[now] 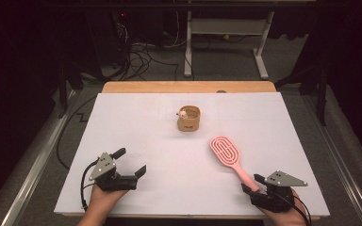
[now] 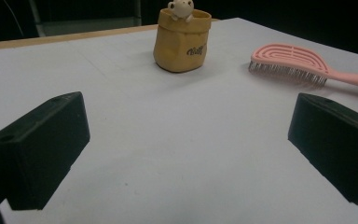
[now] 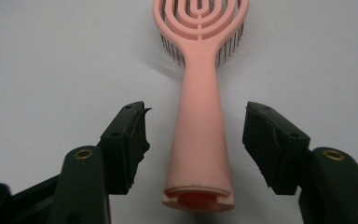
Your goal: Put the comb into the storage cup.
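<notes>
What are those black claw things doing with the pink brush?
A person sits at a white table with a two-jaw gripper in each hand. The right gripper has its jaws open on either side of the handle of a pink hairbrush, which lies bristles-down on the table; the pads are not touching it. The left gripper rests open on the table with nothing between its jaws. Farther back stands a small tan pouch with a little toy animal peeking out of it.

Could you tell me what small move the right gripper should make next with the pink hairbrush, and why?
Probably close the jaws. The right gripper already straddles the pink hairbrush at its handle, with a gap on each side and the pads not touching it. The brush lies flat on the white table, bristles down.
</notes>
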Motion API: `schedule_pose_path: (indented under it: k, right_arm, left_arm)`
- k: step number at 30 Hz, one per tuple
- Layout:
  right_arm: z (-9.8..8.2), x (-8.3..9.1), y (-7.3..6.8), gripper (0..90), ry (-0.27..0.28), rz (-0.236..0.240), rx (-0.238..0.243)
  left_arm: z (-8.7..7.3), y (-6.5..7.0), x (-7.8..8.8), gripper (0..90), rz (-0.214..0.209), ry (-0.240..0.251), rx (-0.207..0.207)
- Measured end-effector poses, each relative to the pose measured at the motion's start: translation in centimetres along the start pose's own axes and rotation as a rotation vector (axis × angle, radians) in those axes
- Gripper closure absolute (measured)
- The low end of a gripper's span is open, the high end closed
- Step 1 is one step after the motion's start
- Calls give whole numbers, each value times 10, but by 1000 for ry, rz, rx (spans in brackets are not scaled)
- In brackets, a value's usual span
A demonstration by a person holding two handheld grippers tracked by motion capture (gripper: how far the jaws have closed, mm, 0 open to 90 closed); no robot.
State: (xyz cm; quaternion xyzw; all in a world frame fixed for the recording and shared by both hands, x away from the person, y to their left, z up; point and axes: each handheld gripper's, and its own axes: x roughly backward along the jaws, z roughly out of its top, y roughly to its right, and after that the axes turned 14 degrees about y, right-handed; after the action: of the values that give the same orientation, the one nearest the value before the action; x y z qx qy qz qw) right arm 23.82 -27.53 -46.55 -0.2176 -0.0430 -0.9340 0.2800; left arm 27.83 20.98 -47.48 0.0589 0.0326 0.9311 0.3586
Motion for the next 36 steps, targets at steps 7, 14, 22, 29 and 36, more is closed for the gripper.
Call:
schedule_pose_path:
  k: [7,14,22,29,36]
  right_arm:
    - [2,0,0,292,23,-20,-12]
    - [6,-1,4,157,61,-23,-30]
    - [10,-8,9,7,66,-51,-52]
    - [17,-13,8,3,60,-67,-9]
    - [30,-20,9,3,30,-67,9]
  left_arm:
    - [0,0,1,0,-3,-10,12]
    - [1,-1,0,0,3,-10,11]
    - [1,0,1,0,21,5,-6]
    - [2,-2,0,0,13,-4,12]
    - [1,0,-1,0,17,4,-8]
